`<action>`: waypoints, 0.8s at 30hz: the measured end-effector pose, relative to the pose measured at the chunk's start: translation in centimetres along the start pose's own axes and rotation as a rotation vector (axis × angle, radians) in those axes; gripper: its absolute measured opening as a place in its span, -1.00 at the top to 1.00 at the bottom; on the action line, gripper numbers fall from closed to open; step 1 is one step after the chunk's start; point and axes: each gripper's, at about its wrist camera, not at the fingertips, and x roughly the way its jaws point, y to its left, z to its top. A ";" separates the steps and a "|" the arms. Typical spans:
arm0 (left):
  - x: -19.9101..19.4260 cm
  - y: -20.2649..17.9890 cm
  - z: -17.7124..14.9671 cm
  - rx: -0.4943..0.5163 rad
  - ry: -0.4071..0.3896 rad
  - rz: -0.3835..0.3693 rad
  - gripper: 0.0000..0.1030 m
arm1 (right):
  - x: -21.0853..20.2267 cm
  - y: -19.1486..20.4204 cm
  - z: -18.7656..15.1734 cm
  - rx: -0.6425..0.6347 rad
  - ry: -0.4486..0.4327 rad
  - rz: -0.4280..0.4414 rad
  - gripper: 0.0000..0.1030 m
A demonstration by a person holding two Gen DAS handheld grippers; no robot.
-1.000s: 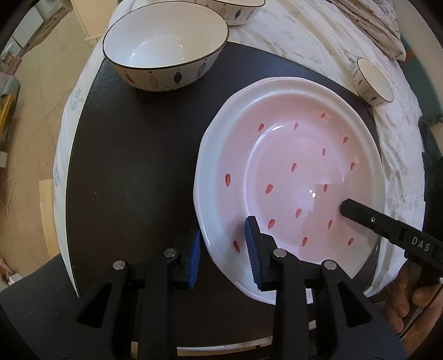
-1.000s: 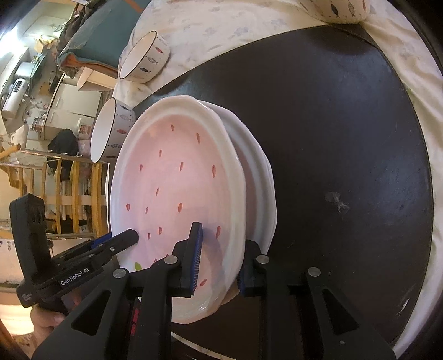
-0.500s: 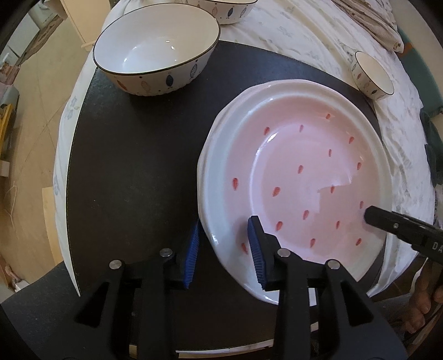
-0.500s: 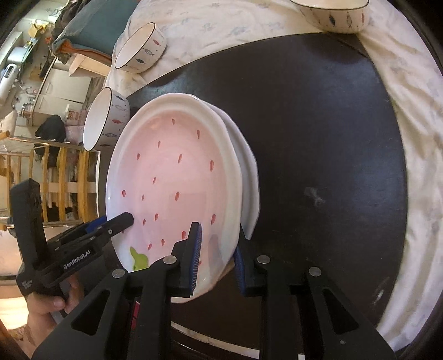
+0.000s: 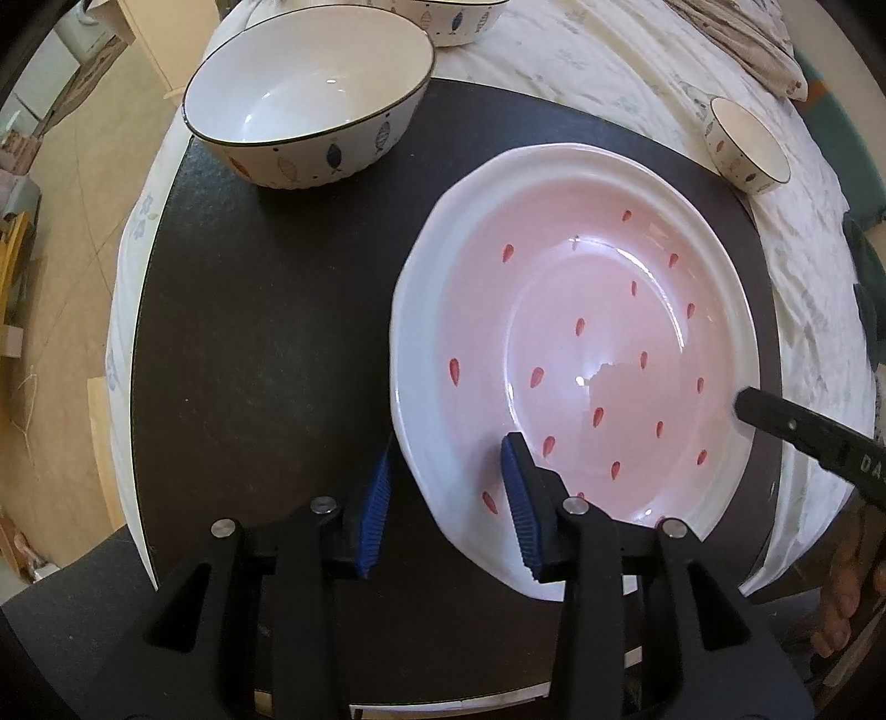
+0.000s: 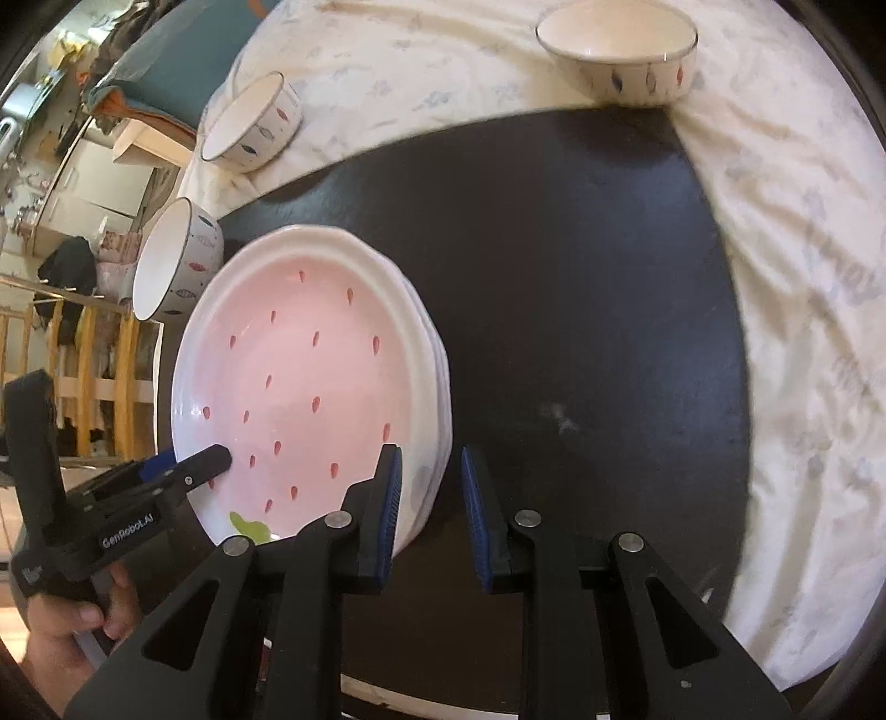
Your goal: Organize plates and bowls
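A pink plate (image 5: 576, 354) with red seed marks lies on a black round mat (image 5: 249, 360). In the right wrist view this pink plate (image 6: 310, 387) rests on top of a second white plate whose rim (image 6: 437, 443) shows under it. My left gripper (image 5: 446, 498) straddles the plate's near-left rim. Its jaws are opening, and the blue pads (image 5: 376, 498) stand off the rim. My right gripper (image 6: 432, 509) straddles the opposite rim of the stack. Its jaws are also opening, with a gap at the outer pad (image 6: 476, 515).
A large fish-pattern bowl (image 5: 304, 94) stands on the mat's far edge, with another bowl (image 5: 448, 22) behind it. A small bowl (image 5: 747, 144) sits on the white cloth at the far right. A person's hand (image 6: 66, 620) holds the left gripper's handle. Dark mat (image 6: 581, 277) lies right of the plates.
The pink plate, earlier tilted and offset over the lower plate, has settled level on it. Both grippers' jaws have widened and their pads have come off the rim.
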 end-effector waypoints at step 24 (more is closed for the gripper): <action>-1.7 -1.0 -0.2 0.049 -0.129 0.101 -0.20 | 1.0 0.9 -0.3 -0.001 -0.050 -0.020 -0.05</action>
